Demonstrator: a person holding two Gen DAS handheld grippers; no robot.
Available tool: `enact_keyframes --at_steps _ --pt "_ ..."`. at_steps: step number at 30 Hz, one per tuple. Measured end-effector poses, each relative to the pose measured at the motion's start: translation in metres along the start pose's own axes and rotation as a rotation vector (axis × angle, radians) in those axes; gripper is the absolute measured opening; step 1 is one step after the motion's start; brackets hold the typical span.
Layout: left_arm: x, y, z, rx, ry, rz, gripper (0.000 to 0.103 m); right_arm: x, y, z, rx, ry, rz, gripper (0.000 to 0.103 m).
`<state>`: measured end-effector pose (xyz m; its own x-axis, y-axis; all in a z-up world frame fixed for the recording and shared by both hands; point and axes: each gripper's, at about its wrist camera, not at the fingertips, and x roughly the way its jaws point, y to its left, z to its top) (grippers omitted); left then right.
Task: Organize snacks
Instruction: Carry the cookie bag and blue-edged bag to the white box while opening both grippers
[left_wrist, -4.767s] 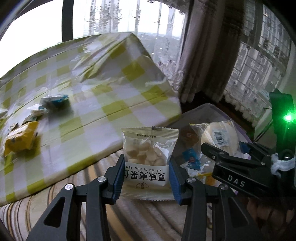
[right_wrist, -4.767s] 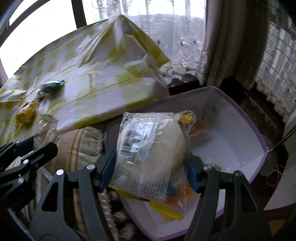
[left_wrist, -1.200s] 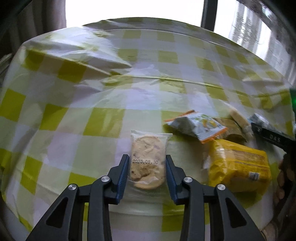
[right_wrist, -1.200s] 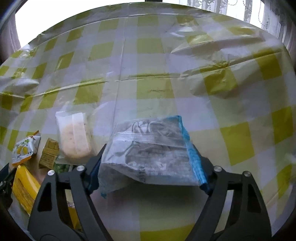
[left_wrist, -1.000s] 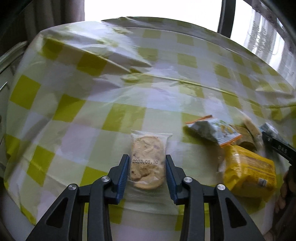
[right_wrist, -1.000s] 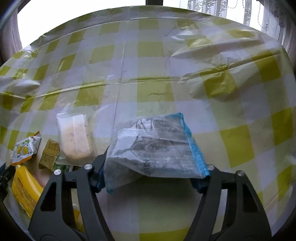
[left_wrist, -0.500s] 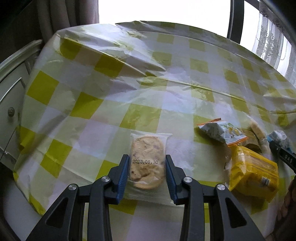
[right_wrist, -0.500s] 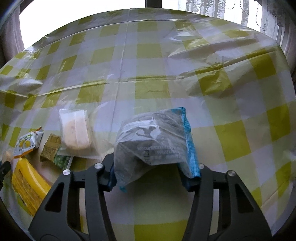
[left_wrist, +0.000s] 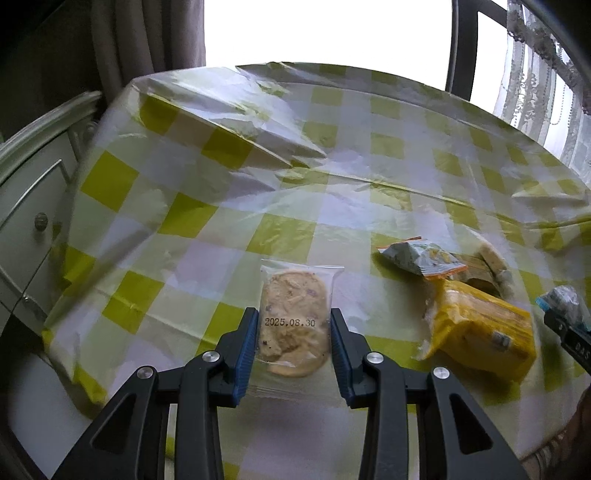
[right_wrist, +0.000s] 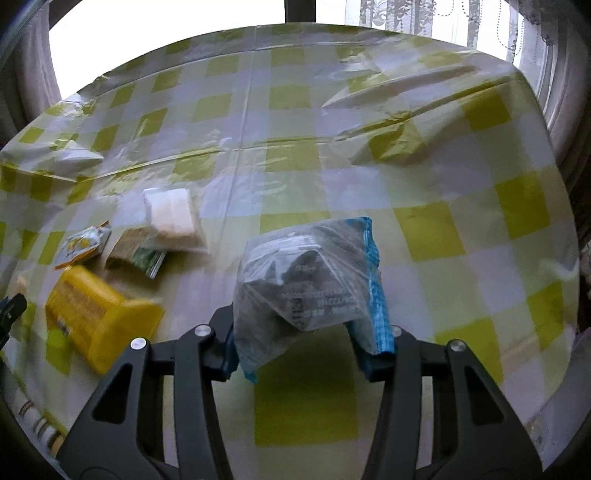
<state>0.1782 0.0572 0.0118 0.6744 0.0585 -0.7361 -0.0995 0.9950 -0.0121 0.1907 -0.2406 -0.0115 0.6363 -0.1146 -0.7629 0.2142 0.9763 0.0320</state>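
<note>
your left fingers (left_wrist: 246, 352) press their blue pads against both long sides of a clear cookie packet (left_wrist: 294, 322), so the left gripper (left_wrist: 293, 350) is pinching it; the packet stands lengthwise between the pads, stamped 2025.08.30, with the round cookie showing through the wrap. it hangs over the near part of the yellow-and-white checked tablecloth (left_wrist: 192, 218). your right fingers (right_wrist: 373, 354) clamp a crumpled clear bag with a blue edge strip (right_wrist: 310, 291), so the right gripper (right_wrist: 308, 350) is closed on it too; the bag bulges up and forward from the pads, its printed text upside down in the right wrist view, and its contents are too dark to make out. in the left wrist view, just to the right of your cookie, a yellow packet (left_wrist: 480, 328) lies flat on the cloth, and at the far right edge the tip of your other gripper shows with the blue-edged bag. behind the yellow packet sit a small white-and-orange sachet (left_wrist: 419, 256) and a brownish packet (left_wrist: 476, 266), close together and seemingly touching. in the right wrist view a pale snack in clear wrap (right_wrist: 171, 218) lies just beyond that cluster. farther off the cloth rises in stiff creases toward the bright window (left_wrist: 325, 33), with a white drawer cabinet (left_wrist: 29, 199) at the table's left side.
</note>
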Motion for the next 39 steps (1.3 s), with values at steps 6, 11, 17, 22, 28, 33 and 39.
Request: enact_keyframes --at_steps 6,11,17,22,28,33,39 --pt "-0.023 -0.005 -0.01 -0.003 -0.027 -0.003 0.038 -0.029 -0.006 -0.017 -0.006 -0.01 0.012 0.052" --pt "-0.04 -0.017 -0.02 0.019 -0.037 -0.021 0.038 -0.05 -0.015 -0.035 -0.002 -0.007 0.028 0.051" --pt "-0.057 -0.042 -0.032 0.07 -0.043 -0.052 0.038 -0.074 -0.027 -0.051 -0.003 -0.015 0.027 0.051" --pt "-0.071 -0.07 -0.042 0.13 -0.045 -0.088 0.038 -0.092 -0.043 -0.064 0.012 -0.018 0.028 0.051" --pt "-0.086 -0.106 -0.056 0.199 -0.045 -0.134 0.038 -0.11 -0.067 -0.079 0.038 -0.018 0.026 0.051" --pt "-0.096 -0.133 -0.066 0.257 -0.047 -0.168 0.038 -0.123 -0.088 -0.093 0.064 -0.014 0.014 0.051" --pt "-0.108 -0.165 -0.078 0.326 -0.044 -0.214 0.038 -0.134 -0.115 -0.107 0.095 -0.009 -0.014 0.051"
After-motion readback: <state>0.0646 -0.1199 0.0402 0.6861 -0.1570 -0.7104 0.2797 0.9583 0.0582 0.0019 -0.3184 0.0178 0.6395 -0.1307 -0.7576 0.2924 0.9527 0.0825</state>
